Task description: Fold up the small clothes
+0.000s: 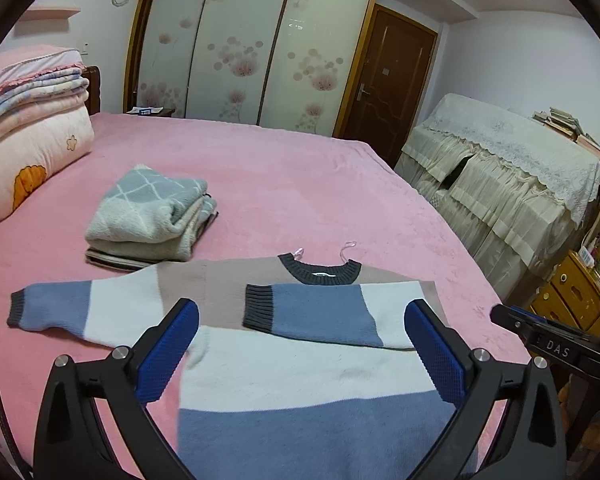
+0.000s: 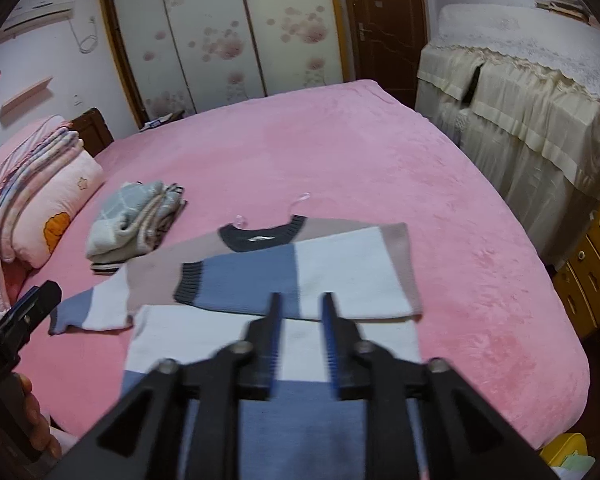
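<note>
Left gripper (image 1: 302, 320) spread over sweater (image 1: 300, 368); pink bed (image 1: 300, 168) beyond.

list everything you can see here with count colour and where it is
sweater: 1, blue, white, taupe, dark collar; flat on bed, near edge, one sleeve folded across chest
folded clothes pile: 1, grey-green and cream; on bed beyond sweater
bedspread: 1, pink; covers bed
stacked quilts: 1 stack, pink and pastel; head of bed
wardrobe: 1, white floral doors; far wall
door: 1, brown; beside wardrobe
covered furniture: 1, cream lace cover; beside bed
yellow drawers: 1; far right
left claw: open, above sweater
right claw: narrowly open, above sweater
</note>
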